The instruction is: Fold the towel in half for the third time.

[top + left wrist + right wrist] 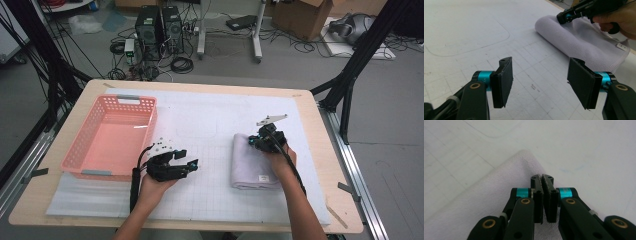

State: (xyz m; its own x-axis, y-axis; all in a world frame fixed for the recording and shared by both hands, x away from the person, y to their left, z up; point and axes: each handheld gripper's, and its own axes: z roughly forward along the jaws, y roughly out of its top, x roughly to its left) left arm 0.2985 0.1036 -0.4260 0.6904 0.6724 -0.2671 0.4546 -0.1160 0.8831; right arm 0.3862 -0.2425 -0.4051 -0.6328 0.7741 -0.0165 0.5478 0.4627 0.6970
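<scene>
Under the clenched right claw [543, 185] lies the folded towel [248, 162]'s far corner, left claw [541, 82] released.

My two handheld grippers: black bodies, teal collars, brass pivots.

I see bare forearms with no sleeves. My left gripper [186, 165] has flat black ribbed pads [505, 81], each mounted on a teal collar, with brass-coloured pivot rings on its black links, a thick black cable and a speckled top plate. My right gripper [543, 195] has the same teal collars and brass rings, a black cable and a grey three-cornered plate above.
</scene>
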